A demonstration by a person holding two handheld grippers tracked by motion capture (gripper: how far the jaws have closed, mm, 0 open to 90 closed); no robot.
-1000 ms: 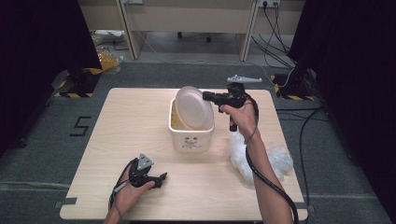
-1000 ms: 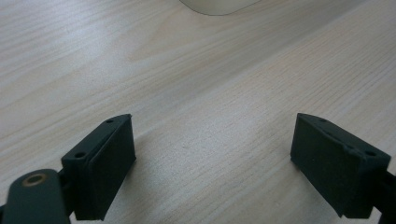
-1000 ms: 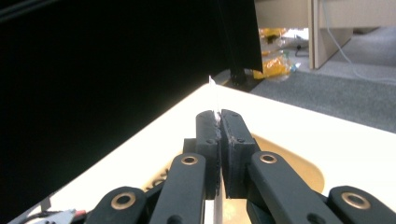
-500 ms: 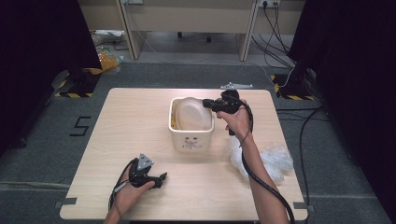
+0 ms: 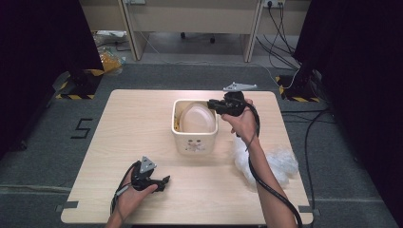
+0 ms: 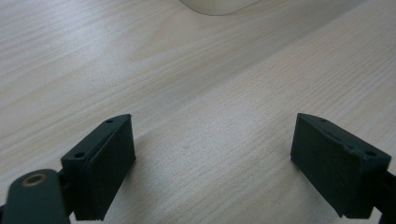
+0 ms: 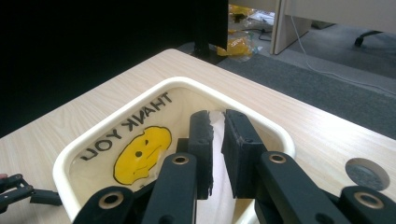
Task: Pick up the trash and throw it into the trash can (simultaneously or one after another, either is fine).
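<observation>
A cream bin (image 5: 195, 145) stands mid-table, its rim (image 7: 116, 112) close below the right gripper view. Inside lies a white plastic bag (image 5: 197, 118) printed with a yellow smiley and "THANK YOU" (image 7: 140, 149). My right gripper (image 5: 211, 104) hovers over the bin's right rim. Its jaws (image 7: 218, 135) have just been opening and stand a narrow gap apart, with a sliver of the bag's white film showing between them. My left gripper (image 5: 164, 180) rests on the table near the front left. It is open (image 6: 212, 163) over bare wood.
A heap of crumpled white plastic (image 5: 280, 159) lies on the table right of the bin, beside my right forearm. A round cable hole (image 7: 366, 173) sits in the tabletop near the far right corner. The bin's base (image 6: 219, 5) is ahead of the left gripper.
The white bag, held up over the bin a second ago, has come down into it. The right gripper sank with it towards the rim. The left hand kept still.
</observation>
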